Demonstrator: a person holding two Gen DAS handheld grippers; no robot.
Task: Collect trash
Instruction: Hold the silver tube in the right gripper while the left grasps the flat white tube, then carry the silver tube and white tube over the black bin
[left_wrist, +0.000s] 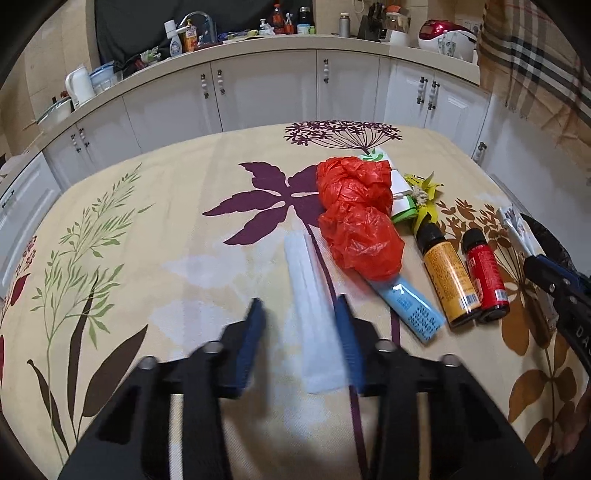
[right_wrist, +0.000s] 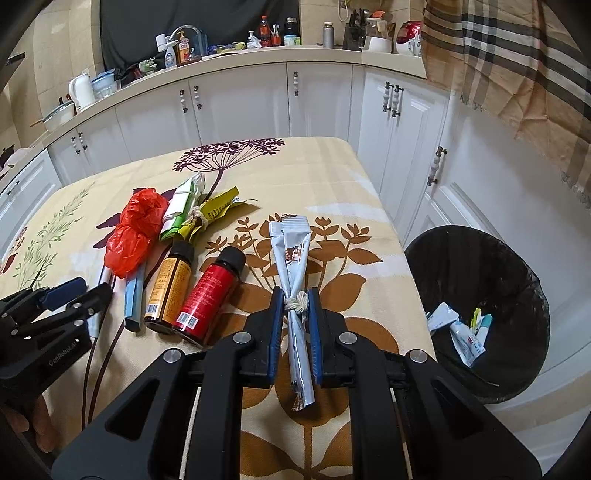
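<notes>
Two tongs over table (right_wrist: 332, 177); bin (right_wrist: 480, 266) beside right edge.

A white kettle (right_wrist: 82, 89) stands on the cluttered counter (right_wrist: 236, 58) above white cabinets (right_wrist: 240, 107).

A silvery wrapper bundle (right_wrist: 293, 273) tied with string lies lengthwise near the tabletop's (right_wrist: 332, 173) right edge; left of it, red bottle (right_wrist: 208, 295), amber bottle (right_wrist: 170, 286), crumpled red bag (right_wrist: 135, 230).

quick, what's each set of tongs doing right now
Left tongs: open around the white wrapper, only one pad touching it.
Right tongs: shut on the string-tied bundle of silver sachets.
</notes>
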